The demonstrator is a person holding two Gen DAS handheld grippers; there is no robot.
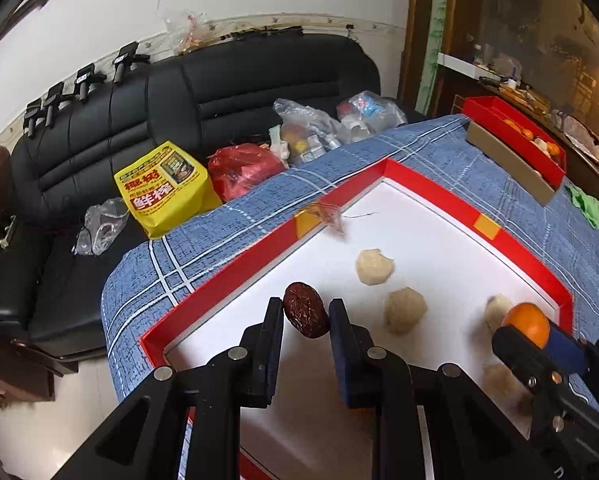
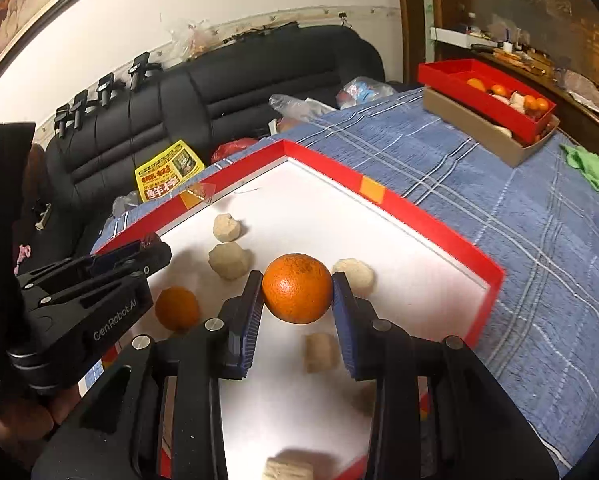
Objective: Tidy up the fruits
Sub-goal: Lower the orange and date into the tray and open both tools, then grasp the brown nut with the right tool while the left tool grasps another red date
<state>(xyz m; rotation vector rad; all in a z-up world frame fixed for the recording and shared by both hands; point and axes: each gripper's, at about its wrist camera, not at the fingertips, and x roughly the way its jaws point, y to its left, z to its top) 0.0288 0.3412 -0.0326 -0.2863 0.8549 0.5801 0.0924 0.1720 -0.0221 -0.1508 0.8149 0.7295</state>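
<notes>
My left gripper [image 1: 306,312] is shut on a dark red date [image 1: 305,309], held above the white floor of the red-rimmed tray [image 1: 235,264]. My right gripper [image 2: 297,292] is shut on an orange [image 2: 297,288] over the same tray [image 2: 395,198]; that orange [image 1: 527,323] shows at the right in the left wrist view. A second orange [image 2: 177,307] lies on the tray floor beside the left gripper's body. Several pale beige lumps [image 1: 374,266] [image 2: 230,260] lie scattered on the tray.
The tray sits on a blue checked cloth [image 2: 519,240]. A red box [image 2: 487,92] with oranges rests on a brown box at the far right, with a green rag [image 2: 589,166] nearby. Behind are a black sofa [image 1: 187,92], a yellow bag [image 1: 165,188] and plastic bags.
</notes>
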